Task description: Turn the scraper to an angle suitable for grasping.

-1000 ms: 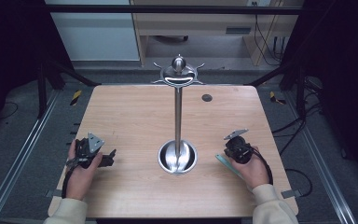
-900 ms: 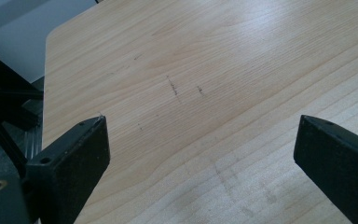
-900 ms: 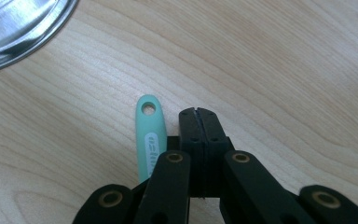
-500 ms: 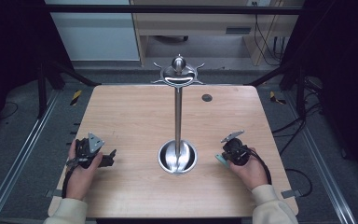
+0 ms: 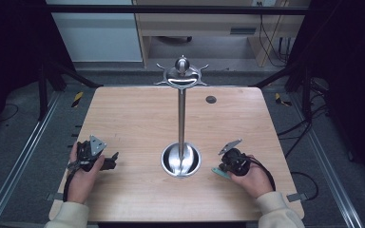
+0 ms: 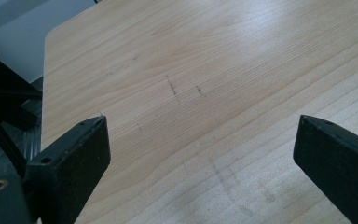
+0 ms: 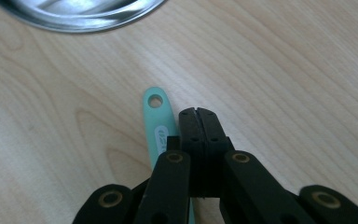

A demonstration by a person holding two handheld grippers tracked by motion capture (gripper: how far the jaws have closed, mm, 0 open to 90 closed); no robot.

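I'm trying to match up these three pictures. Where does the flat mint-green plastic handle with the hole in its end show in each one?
High view: the flat mint-green plastic handle lies low and right of centre, beside the right claw.
Left gripper view: not in it.
Right gripper view: centre, running up from beneath the shut black jaws.
Shared landmark: the round shiny steel base, at the top left of the right gripper view.

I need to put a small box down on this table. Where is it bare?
The table is bare across its far half on either side of the stand's pole, and between the left gripper and the stand's base. It is tighter between the base and the right gripper, where a mint-green handle lies.
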